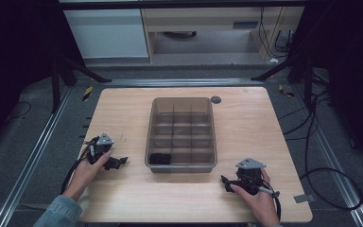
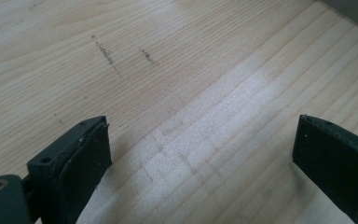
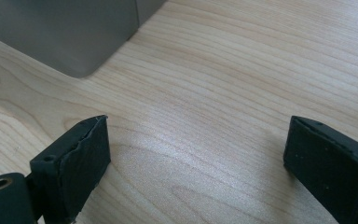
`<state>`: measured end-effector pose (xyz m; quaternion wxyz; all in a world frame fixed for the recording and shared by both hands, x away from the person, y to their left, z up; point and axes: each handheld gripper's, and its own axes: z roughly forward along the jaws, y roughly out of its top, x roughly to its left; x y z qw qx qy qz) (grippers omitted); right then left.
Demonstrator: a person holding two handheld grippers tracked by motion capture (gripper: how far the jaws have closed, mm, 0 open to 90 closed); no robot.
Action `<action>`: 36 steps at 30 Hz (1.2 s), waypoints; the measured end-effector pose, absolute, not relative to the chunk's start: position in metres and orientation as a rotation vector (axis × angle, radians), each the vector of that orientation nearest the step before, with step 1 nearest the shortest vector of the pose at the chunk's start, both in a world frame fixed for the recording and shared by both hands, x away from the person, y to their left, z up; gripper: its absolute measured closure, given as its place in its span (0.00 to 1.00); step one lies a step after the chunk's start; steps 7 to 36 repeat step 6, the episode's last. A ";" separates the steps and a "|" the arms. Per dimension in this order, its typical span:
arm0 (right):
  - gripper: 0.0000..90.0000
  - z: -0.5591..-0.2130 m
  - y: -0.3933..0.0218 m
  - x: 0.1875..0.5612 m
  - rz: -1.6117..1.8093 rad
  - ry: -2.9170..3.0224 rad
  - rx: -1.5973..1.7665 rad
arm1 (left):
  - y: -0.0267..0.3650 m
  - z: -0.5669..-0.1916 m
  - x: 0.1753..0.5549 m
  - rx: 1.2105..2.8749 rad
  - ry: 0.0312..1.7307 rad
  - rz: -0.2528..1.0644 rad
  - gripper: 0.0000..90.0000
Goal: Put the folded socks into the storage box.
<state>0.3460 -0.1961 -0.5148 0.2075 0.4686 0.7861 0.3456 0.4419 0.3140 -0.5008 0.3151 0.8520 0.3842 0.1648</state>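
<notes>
I hold my left gripper [image 1: 118,162] low over the wooden counter [image 1: 246,127], just left of the clear divided box [image 1: 181,134] that sits in the middle. Its jaws are spread wide with only bare wood grain between them. My right gripper [image 1: 225,181] rests near the counter's front edge, below the box's right front corner, and its jaws are also spread wide with nothing between them; a corner of the box shows ahead in its view. A small dark object [image 1: 159,158] lies in the box's front left compartment.
</notes>
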 end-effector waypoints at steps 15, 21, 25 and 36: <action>0.08 -0.515 -0.196 0.346 0.963 2.190 1.305 | 0.314 -0.506 0.447 2.198 1.023 0.444 0.02; 0.08 -0.515 -0.196 0.346 0.963 2.190 1.305 | 0.314 -0.506 0.447 2.198 1.023 0.444 0.02; 0.08 -0.515 -0.196 0.346 0.963 2.190 1.305 | 0.314 -0.506 0.447 2.198 1.023 0.444 0.02; 0.08 -0.515 -0.196 0.346 0.963 2.190 1.305 | 0.314 -0.506 0.447 2.198 1.023 0.444 0.02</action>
